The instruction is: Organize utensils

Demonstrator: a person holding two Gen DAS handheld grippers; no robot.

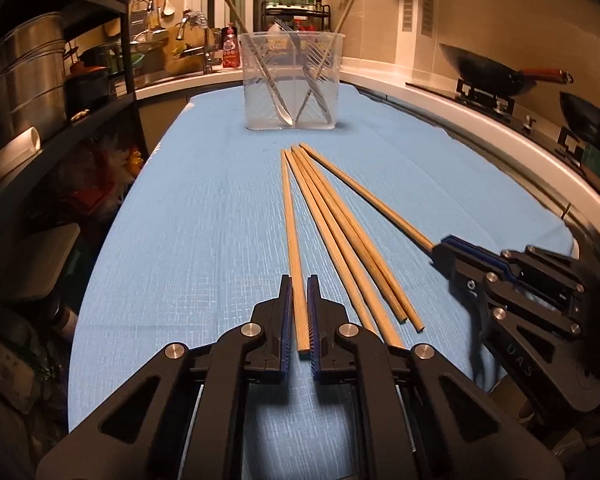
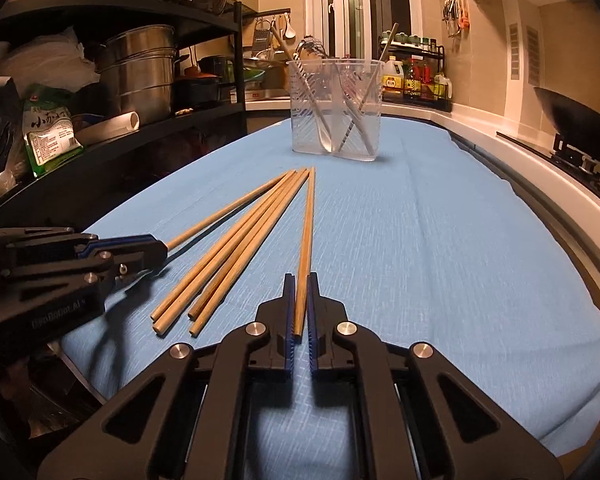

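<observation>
Six chopsticks fanned on the blue cloth (image 1: 204, 216) short of the clear holder (image 1: 294, 80) — left gripper (image 1: 299, 280) pinching the leftmost (image 1: 293, 220), right gripper (image 2: 299, 278) pinching the rightmost (image 2: 307, 220) — outer sticks taken first, likely to lift clear of the bundle.

Six wooden chopsticks (image 1: 332, 232) lie fanned on the blue cloth, far tips gathered near a clear plastic holder (image 1: 292, 80) and near ends spread apart. The holder stands upright beyond them, split into compartments, with metal forks (image 1: 316, 64) and a spoon (image 1: 274, 92) leaning inside alongside two pale chopsticks.
</observation>
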